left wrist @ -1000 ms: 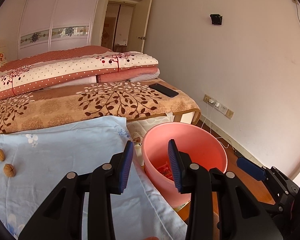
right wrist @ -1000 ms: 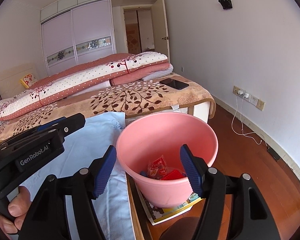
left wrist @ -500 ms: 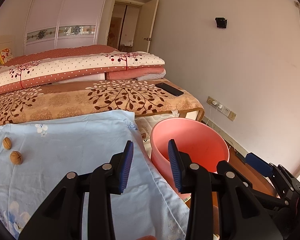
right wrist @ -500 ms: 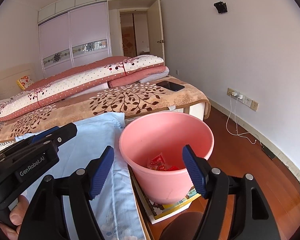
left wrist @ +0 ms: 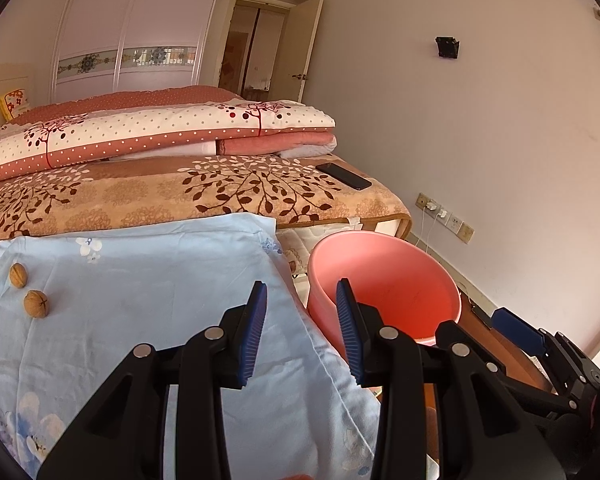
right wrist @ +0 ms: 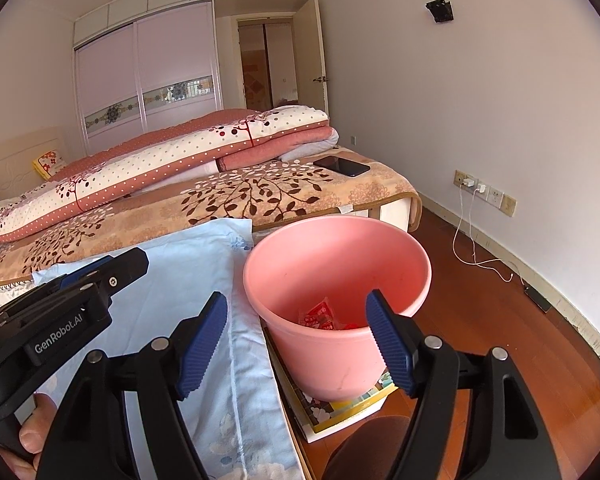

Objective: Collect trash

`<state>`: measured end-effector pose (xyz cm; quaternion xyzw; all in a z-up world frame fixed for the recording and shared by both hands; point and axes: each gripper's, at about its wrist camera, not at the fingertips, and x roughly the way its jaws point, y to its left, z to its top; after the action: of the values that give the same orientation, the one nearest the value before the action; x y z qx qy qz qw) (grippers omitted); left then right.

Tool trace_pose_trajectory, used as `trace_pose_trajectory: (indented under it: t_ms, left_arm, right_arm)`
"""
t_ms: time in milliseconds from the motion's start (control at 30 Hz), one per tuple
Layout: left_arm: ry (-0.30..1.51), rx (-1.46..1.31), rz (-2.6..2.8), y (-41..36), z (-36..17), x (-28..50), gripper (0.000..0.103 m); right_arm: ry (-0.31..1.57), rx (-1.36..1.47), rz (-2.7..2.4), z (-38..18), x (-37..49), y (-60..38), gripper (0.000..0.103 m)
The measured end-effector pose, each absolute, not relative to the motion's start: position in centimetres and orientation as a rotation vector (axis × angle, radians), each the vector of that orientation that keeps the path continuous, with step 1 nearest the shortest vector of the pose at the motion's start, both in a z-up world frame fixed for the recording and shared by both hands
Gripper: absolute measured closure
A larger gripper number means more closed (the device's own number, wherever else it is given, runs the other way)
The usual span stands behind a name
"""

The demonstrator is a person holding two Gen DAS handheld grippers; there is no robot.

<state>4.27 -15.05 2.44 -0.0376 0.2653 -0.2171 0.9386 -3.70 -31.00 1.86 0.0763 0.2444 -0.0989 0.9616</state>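
A pink bucket (left wrist: 384, 280) (right wrist: 340, 352) stands beside the bed, with red wrappers (right wrist: 320, 314) at its bottom. Two walnuts (left wrist: 19, 275) (left wrist: 36, 303) lie on a light blue floral cloth (left wrist: 160, 280) at the far left. My left gripper (left wrist: 301, 285) hovers open over the cloth's right edge, just left of the bucket, with nothing between its blue pads. My right gripper (right wrist: 296, 298) stands open in front of the bucket's near wall and holds nothing. Each gripper shows at the edge of the other's view.
Folded quilts are piled on the bed behind, and a black phone (left wrist: 344, 176) lies on the brown leaf blanket. A picture book (right wrist: 348, 404) sits under the bucket. Wall sockets with a white charger cable (right wrist: 476, 190) are at the right, above the wooden floor.
My left gripper has drifted left, away from the bucket and over the blue cloth; the wrappers no longer show in its view. My right gripper's jaws stand slightly wider.
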Motion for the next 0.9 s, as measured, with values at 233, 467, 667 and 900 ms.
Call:
trace_pose_trajectory:
  t_ms: [233,467,667,900]
  left_arm:
    - [0.546,-0.078,-0.444,-14.99,2.27,4.28,0.067]
    - [0.553,-0.071,-0.447,-15.19,2.06,4.32,0.067]
    - [0.559,-0.069,-0.448,-15.36,1.96,4.48,0.067]
    - [0.566,-0.066,-0.451,-15.46,1.92,4.59,0.067]
  right_arm:
    - [0.505,0.160,-0.197,1.70,-3.68,-30.85,0.032]
    - [0.510,0.169,-0.197,1.43,-3.59,-30.89,0.032]
    - [0.513,0.172,-0.196,1.40,-3.55,-31.04,0.032]
    - [0.519,0.179,-0.195,1.10,-3.46,-31.21,0.032]
